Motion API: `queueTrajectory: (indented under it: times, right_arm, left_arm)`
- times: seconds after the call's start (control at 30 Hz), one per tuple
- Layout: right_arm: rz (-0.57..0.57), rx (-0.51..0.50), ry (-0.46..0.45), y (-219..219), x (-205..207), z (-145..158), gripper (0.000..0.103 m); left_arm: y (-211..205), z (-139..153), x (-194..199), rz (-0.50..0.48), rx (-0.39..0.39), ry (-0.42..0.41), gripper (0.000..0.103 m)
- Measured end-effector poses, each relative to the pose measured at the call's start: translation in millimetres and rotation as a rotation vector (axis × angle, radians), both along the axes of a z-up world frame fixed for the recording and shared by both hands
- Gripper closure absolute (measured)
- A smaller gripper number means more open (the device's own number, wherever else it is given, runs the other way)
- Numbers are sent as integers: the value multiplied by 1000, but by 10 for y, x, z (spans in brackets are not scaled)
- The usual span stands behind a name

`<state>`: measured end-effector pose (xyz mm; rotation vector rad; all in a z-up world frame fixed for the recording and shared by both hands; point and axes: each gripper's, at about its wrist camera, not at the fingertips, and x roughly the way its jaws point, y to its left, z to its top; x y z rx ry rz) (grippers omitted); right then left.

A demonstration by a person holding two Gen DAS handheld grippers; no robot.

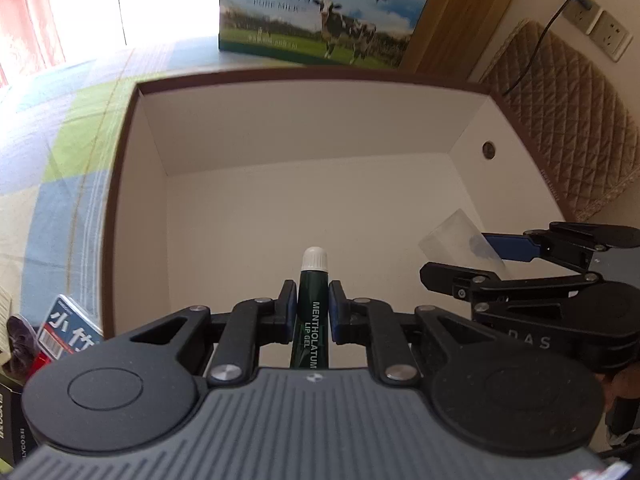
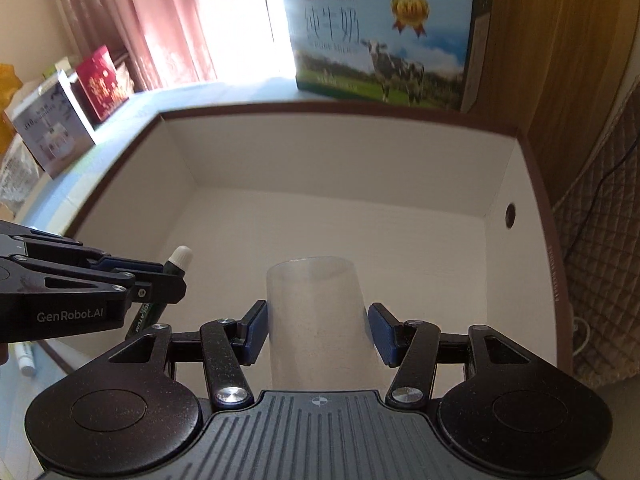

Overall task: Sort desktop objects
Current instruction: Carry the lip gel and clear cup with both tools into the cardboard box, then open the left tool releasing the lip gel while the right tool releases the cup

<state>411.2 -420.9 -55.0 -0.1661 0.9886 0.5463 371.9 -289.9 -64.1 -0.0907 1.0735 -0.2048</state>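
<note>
Left gripper jaws clamp a green lip gel tube (white cap forward); right gripper jaws pinch a clear plastic cup, both above the white box.

Blown-out window backlight, fisheye-warped edges

Dark green lip gel tube, white cap; brown-rimmed white box.

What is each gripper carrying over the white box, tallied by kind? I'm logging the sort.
Lip gel tubes: 1, the dark green tube clamped in the left gripper
Clear plastic containers: 1, the container clamped in the right gripper
Total: 2, both held above the white box
</note>
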Motion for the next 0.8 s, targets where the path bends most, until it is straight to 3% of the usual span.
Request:
queueTrajectory:
  times: [0.37,0.5,0.57,0.7,0.8]
  right_arm:
    - [0,-61,78,39,140,-209,52]
    - [-7,-59,84,44,161,-208,51]
    - [-14,-51,83,30,164,-195,51]
    - [-26,-36,76,8,158,-163,50]
    - [-38,-13,70,-28,131,-126,42]
  left_arm:
    - [-126,-219,186,1,32,75,90]
    - [-95,-201,202,3,7,87,89]
    - [-99,-174,202,-1,11,78,80]
    - [-81,-96,178,-12,17,53,73]
    - [-68,-24,152,-19,26,30,66]
